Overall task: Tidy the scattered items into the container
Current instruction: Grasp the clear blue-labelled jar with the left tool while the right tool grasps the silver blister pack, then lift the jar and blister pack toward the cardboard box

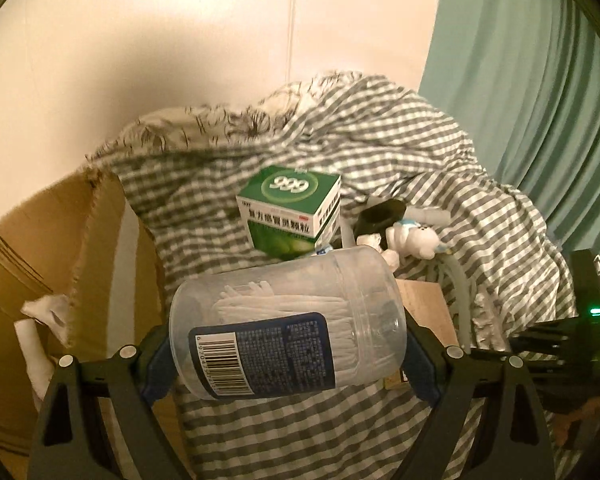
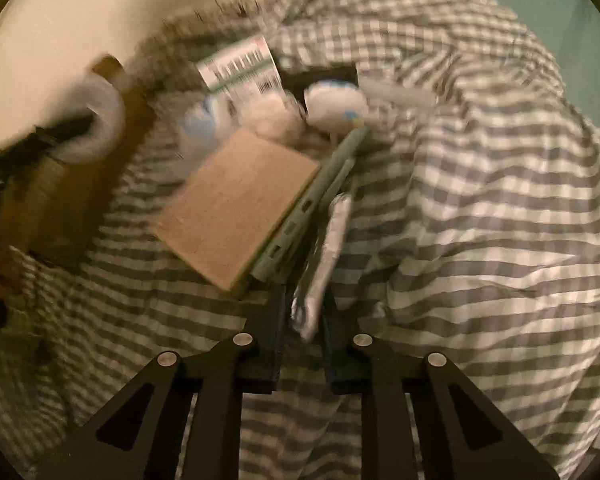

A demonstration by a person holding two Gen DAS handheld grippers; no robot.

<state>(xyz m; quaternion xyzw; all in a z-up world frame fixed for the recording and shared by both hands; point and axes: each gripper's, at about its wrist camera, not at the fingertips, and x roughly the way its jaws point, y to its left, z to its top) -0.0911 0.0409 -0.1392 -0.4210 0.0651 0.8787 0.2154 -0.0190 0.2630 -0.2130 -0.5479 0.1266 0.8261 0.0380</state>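
Observation:
My left gripper (image 1: 288, 344) is shut on a clear plastic jar (image 1: 284, 320) of white sticks with a blue barcode label, held sideways above the striped bedding. Behind it lie a green medicine box (image 1: 290, 208), a white plush toy (image 1: 412, 240), a black object (image 1: 380, 216) and a flat brown box (image 1: 428, 308). My right gripper (image 2: 306, 308) is shut on a narrow silvery-white packet (image 2: 324, 256), just right of the flat brown box (image 2: 236, 204) and a grey-green tray edge (image 2: 312, 200). This view is blurred. The jar (image 2: 96, 120) shows at its left.
Grey-and-white striped bedding (image 1: 380, 140) covers most of the area. An open cardboard box (image 1: 40, 240) stands at the left against a cream wall. A teal curtain (image 1: 540, 80) hangs at the right. A black device with a green light (image 1: 596, 312) sits at the right edge.

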